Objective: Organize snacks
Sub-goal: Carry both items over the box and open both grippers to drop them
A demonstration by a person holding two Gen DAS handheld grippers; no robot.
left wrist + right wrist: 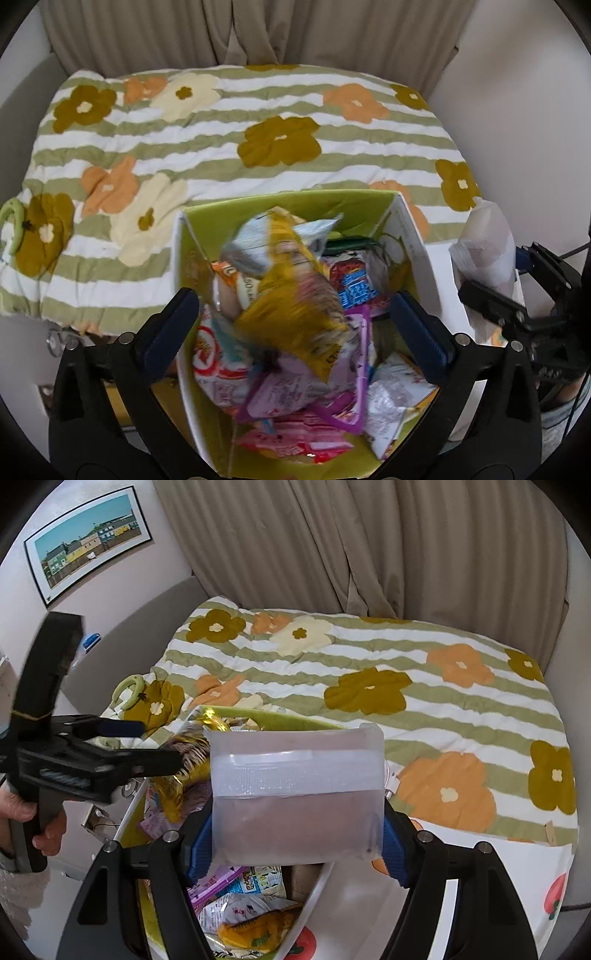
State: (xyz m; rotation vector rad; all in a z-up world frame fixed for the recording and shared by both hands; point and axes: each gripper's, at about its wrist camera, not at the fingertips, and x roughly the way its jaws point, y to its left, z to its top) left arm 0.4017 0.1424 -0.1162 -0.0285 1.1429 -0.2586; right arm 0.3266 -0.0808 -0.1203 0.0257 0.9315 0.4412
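Over box (192,236), left gripper (295,321) spreading wide, yellow packet (291,295) dropping, maybe catching rim; right gripper (297,845) pinching frosted pouch (295,794), risking slip.

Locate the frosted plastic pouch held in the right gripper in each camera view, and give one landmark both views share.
Left wrist view: the frosted pouch is at the far right edge, standing upright beyond the snack box's right wall, clamped by the right gripper.
Right wrist view: the pouch fills the centre, gripped at its lower sides between the fingers.
Shared landmark: the striped flowered blanket behind the box.
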